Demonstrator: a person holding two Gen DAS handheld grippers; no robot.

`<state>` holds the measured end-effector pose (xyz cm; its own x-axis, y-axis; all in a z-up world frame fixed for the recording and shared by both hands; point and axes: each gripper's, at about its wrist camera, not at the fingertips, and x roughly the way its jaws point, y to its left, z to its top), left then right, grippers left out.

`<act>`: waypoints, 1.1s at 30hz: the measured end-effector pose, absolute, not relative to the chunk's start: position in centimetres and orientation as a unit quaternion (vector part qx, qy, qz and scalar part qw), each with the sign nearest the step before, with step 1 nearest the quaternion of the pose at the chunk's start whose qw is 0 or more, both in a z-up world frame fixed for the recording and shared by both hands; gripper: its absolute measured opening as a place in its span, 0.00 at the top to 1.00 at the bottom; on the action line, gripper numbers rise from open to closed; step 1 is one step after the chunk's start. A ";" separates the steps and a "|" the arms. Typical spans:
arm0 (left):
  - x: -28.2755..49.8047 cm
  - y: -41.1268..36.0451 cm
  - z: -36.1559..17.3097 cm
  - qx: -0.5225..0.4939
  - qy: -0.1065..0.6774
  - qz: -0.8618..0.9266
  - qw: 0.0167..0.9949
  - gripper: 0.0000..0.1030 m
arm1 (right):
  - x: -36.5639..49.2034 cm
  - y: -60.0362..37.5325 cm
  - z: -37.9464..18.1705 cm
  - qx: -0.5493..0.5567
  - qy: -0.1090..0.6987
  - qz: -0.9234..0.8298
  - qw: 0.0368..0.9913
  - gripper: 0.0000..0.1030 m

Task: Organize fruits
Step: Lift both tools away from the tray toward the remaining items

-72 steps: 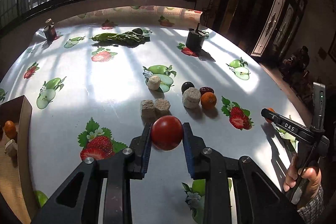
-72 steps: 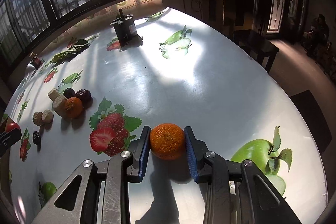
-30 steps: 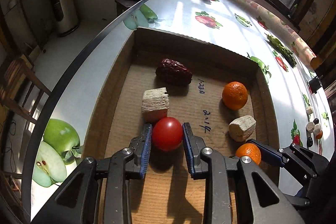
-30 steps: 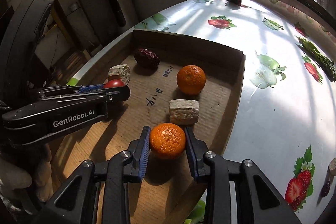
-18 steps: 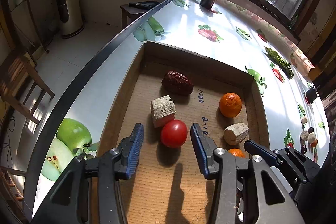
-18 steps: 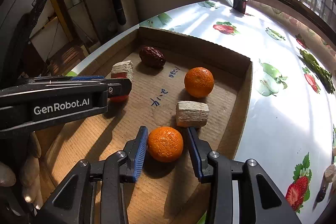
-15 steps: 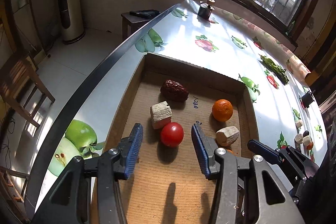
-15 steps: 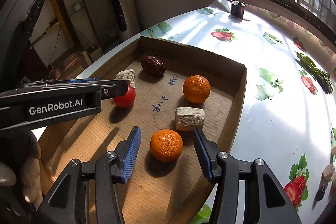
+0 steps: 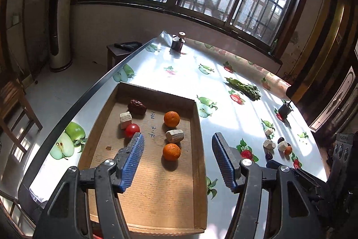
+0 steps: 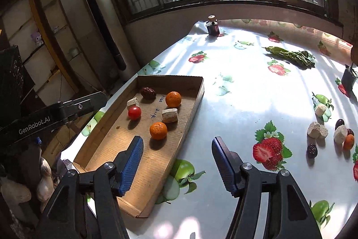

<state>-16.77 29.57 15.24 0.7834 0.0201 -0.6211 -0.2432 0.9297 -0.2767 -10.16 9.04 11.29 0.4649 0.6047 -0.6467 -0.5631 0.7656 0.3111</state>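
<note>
Cardboard tray (image 9: 197, 127) at the tabletop's (image 10: 235, 100) left edge: red tomato (image 9: 132, 130) touching a beige block (image 9: 124, 119), dark date (image 9: 137, 106) at the far end, two oranges (image 9: 171, 119) (image 9: 171, 151) flanking a second block (image 9: 174, 135). Near half of tray floor bare. Left tongs (image 9: 177, 160) and right tongs (image 10: 176, 162) both spread wide, holding nothing; loose fruit cluster (image 10: 331, 133) far right.

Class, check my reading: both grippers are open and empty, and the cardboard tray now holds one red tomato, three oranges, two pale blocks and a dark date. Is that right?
Not quite: the cardboard tray holds two oranges, not three, a far orange and a near orange, as the left wrist view shows. The rest stands: tomato, two pale blocks, a dark date, both grippers open and empty.
</note>
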 end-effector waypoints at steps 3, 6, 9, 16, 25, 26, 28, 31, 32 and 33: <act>-18.8 27.7 17.7 -0.165 0.293 0.049 0.940 0.40 | -10.7 5.4 12.1 0.056 0.403 0.332 0.851 0.34; -20.8 25.6 20.6 -0.164 0.266 0.012 0.950 0.40 | -11.4 1.8 13.4 0.076 0.400 0.309 0.859 0.34; -22.6 23.7 23.9 -0.146 0.237 -0.020 0.960 0.39 | -12.4 -1.9 16.0 0.081 0.380 0.284 0.877 0.34; -25.4 21.0 31.6 -0.090 0.202 -0.040 0.974 0.39 | -14.7 -11.6 27.2 0.092 0.314 0.221 0.919 0.34; -25.9 20.9 44.3 -0.020 0.176 -0.016 0.984 0.39 | -16.2 -21.2 44.6 0.147 0.240 0.155 0.947 0.34; -25.9 21.3 45.7 -0.014 0.164 -0.001 0.986 0.39 | -16.5 -22.0 46.5 0.148 0.227 0.135 0.953 0.34; -25.6 22.3 48.5 -0.007 0.155 0.025 0.988 0.37 | -16.8 -23.1 49.9 0.145 0.210 0.101 0.962 0.34; -24.7 23.6 50.5 0.010 0.146 0.051 0.988 0.21 | -17.3 -24.2 53.8 0.135 0.190 0.054 0.971 0.34; -24.5 23.7 50.3 0.019 0.139 0.058 0.988 0.18 | -17.3 -24.1 54.4 0.123 0.187 0.038 0.974 0.33; -24.4 23.8 49.7 0.023 0.133 0.060 0.989 0.17 | -17.2 -23.9 54.5 0.113 0.185 0.027 0.976 0.30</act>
